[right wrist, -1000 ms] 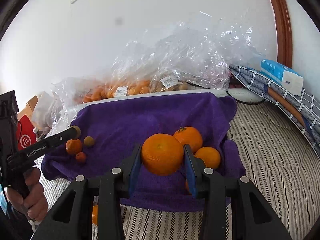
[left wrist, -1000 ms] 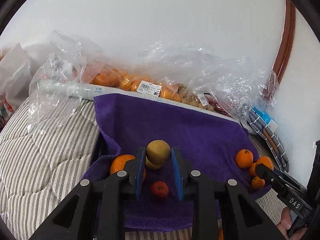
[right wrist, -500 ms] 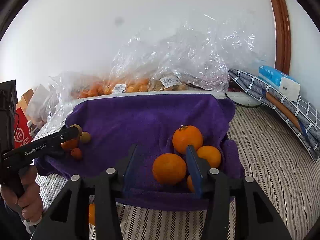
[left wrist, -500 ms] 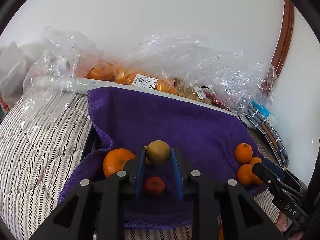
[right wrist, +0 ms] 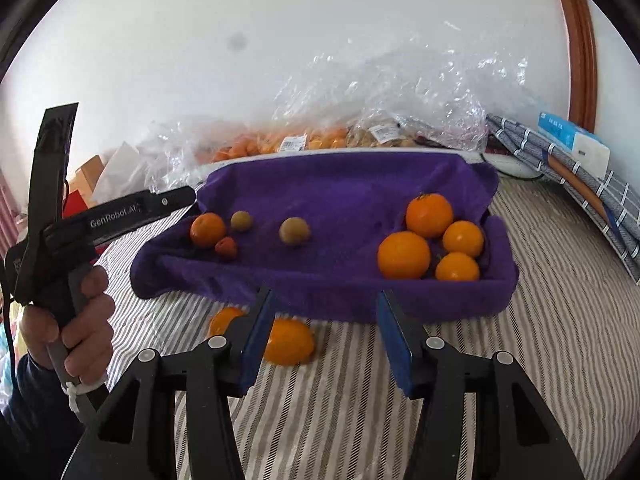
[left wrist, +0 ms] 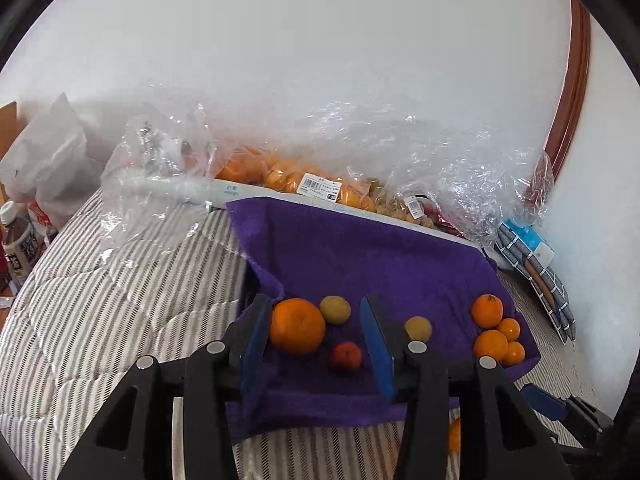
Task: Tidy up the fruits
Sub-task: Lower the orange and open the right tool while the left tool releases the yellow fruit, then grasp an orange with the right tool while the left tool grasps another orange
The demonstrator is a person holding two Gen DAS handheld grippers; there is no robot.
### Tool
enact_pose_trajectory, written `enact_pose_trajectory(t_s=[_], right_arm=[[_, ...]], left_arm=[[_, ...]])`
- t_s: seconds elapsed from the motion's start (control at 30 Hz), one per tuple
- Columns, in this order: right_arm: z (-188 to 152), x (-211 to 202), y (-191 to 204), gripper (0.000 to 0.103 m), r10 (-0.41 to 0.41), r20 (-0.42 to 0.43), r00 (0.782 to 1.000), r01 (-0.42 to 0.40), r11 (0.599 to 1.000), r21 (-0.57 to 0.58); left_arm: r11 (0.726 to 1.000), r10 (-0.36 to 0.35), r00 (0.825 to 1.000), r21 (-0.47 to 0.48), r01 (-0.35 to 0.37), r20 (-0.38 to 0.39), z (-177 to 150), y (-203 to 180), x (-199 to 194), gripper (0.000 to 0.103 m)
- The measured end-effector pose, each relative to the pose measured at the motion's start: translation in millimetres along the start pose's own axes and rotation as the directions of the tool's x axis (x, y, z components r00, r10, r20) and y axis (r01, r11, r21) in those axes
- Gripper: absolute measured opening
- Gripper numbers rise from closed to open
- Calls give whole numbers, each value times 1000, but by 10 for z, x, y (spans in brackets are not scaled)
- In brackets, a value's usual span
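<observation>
Two wrist fisheyes, angled down over one bed.
Left view: close above the near-left corner of the purple towel (left wrist: 360,256), facing the white wall (left wrist: 320,60). Right view: farther back over the striped quilt (right wrist: 540,320), same wall ahead. Shared: towel, fruit clusters, plastic bags (right wrist: 380,92), wooden frame (left wrist: 572,80).
</observation>
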State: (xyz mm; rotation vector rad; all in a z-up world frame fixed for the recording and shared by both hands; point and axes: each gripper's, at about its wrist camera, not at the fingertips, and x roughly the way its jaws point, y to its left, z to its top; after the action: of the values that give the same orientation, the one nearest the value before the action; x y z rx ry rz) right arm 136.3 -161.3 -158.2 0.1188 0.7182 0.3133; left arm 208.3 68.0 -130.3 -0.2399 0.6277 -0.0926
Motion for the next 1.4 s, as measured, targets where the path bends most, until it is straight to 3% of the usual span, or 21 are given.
enact_pose_trajectory(t_s=[0.2, 0.27, 0.33, 0.37, 0.57, 0.87, 1.03, 1.07, 1.13, 1.4], right_arm=[[-134, 190, 120, 53, 39, -73, 997, -39, 999, -5], [-134, 292, 144, 50, 33, -118, 992, -34, 999, -8], [-137, 378, 160, 37, 33, -158, 987, -34, 999, -9], [-138, 390, 165, 38, 34, -161, 986, -37, 999, -10], [-179, 157, 102, 38, 8, -83, 997, -9, 1000, -19], [-295, -318, -281, 38, -90, -50, 995, 90, 996, -5], [-329, -455, -426, 38, -122, -32, 992, 122, 992, 12], [-338, -476, -455, 38, -127, -31, 991, 128, 992, 16], [-351, -510, -506, 38, -140, -30, 990, 140, 990, 22], [-330, -442, -538, 38, -135, -24, 991, 136, 990, 47]], left_arm=[[999, 49, 999, 16, -48, -18, -153, 243, -269, 48], [998, 62, 998, 19, -61, -29, -205, 288, -302, 48], [997, 70, 997, 22, -69, -41, -254, 316, -322, 48], [997, 72, 996, 27, -70, -50, -275, 315, -319, 48], [997, 31, 992, 75, -21, -126, -470, 138, -259, 48], [980, -84, 978, 161, 116, -193, -681, -565, -198, 48], [979, -87, 963, 155, 129, -254, -800, -727, -1, 48], [979, -90, 961, 153, 133, -261, -813, -741, 34, 45], [979, -82, 959, 158, 128, -270, -834, -765, 81, 30], [984, -57, 972, 149, 92, -227, -741, -622, -45, 30]])
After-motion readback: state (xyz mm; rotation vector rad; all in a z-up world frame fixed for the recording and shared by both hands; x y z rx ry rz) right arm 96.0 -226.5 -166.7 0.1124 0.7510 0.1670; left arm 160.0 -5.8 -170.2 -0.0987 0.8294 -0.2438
